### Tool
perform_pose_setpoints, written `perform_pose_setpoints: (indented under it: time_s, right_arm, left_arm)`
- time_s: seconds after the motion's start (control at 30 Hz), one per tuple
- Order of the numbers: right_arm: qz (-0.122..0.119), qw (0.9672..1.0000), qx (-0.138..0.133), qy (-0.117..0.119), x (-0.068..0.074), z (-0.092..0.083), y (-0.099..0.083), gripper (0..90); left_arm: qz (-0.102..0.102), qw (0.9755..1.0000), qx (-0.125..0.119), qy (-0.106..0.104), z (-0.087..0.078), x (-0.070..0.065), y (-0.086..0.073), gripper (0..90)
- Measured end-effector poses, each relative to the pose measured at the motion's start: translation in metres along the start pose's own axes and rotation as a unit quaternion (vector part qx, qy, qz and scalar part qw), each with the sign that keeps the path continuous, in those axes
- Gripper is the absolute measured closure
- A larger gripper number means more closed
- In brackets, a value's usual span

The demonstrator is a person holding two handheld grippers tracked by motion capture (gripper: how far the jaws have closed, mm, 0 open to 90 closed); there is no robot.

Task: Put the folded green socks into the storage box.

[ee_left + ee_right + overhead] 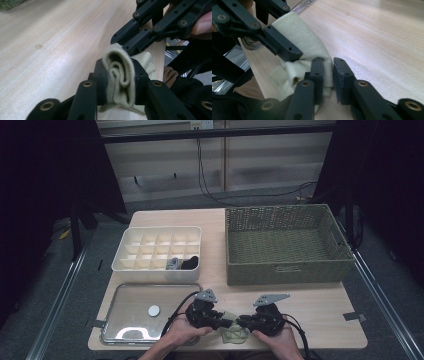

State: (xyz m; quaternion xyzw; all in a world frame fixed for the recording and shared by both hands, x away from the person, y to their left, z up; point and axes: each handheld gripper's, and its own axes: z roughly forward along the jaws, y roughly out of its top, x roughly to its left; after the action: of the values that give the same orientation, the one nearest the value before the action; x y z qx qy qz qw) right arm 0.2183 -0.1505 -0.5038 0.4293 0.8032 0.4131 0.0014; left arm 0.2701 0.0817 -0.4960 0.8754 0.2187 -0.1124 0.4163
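Pale green sock [234, 332] at the near edge of the wooden table [310, 305], bunched between the two grippers, just right of the metal tray [145, 312]. Left gripper [226, 323] clenched on it: in the left gripper view, folded layers of the sock [119, 75] squeezed between both black pads, cloth bulging up above them. Right gripper [242, 322] facing the left one, tips nearly meeting over the sock. In the right gripper view, a fold of the sock [307, 47] pinched in the narrow gap between the right gripper's [332, 72] pads, more cloth spilling to the left under the other gripper's jaw. Both claws therefore grasping the same sock from opposite sides.

Farther back on the table: white divided organizer box [158, 251] on the left, with a grey rolled item [173, 263] and a black one [190, 263] in two cells of its near row; woven green basket [286, 244] on the right. Small round white disc [154, 310] lying on the tray.
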Motion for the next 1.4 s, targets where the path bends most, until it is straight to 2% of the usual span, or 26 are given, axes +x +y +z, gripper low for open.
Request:
perform_pose_setpoints:
  time_s: [0.07,0.17,0.2,0.33,0.43,0.5,0.8,1.13,1.27,1.4]
  right_arm:
    - [0.004,1.0000,-0.002,0.001,-0.002,-0.001,0.000,73.5]
    - [0.003,1.0000,-0.003,0.000,-0.003,-0.002,0.001,70.9]
    - [0.003,1.0000,-0.004,0.000,-0.003,-0.002,0.001,70.3]
    - [0.006,0.9999,-0.013,0.002,-0.003,-0.005,0.002,67.3]
    - [0.010,0.9995,-0.028,0.005,-0.006,-0.010,0.004,64.6]
    - [0.010,0.9993,-0.035,0.003,-0.008,-0.013,0.006,62.4]
    - [0.014,0.9976,-0.067,-0.006,-0.014,-0.024,0.011,47.8]
    - [0.012,0.9968,-0.076,-0.024,-0.016,-0.030,0.014,31.3]
    - [0.014,0.9961,-0.082,-0.030,-0.018,-0.036,0.015,26.8]
    - [0.019,0.9957,-0.081,-0.040,-0.022,-0.040,0.014,24.4]
  left_arm:
    - [-0.004,1.0000,-0.002,-0.008,0.000,0.000,0.001,72.9]
    - [-0.001,1.0000,0.000,-0.007,-0.001,0.001,0.002,73.2]
    - [-0.007,1.0000,-0.003,-0.006,-0.002,0.000,0.003,73.3]
    - [-0.008,0.9999,-0.014,-0.006,-0.006,0.001,0.005,73.7]
    - [-0.018,0.9996,-0.017,0.011,-0.012,0.003,0.009,73.7]
    - [-0.022,0.9995,-0.018,0.013,-0.016,0.005,0.009,73.8]
    - [-0.023,0.9991,-0.016,0.034,-0.033,0.011,0.012,73.8]
    - [-0.027,0.9982,-0.018,0.050,-0.053,0.018,0.012,73.8]
    - [-0.031,0.9976,-0.014,0.061,-0.061,0.023,0.012,73.8]
    - [-0.032,0.9970,-0.022,0.067,-0.068,0.027,0.012,73.8]
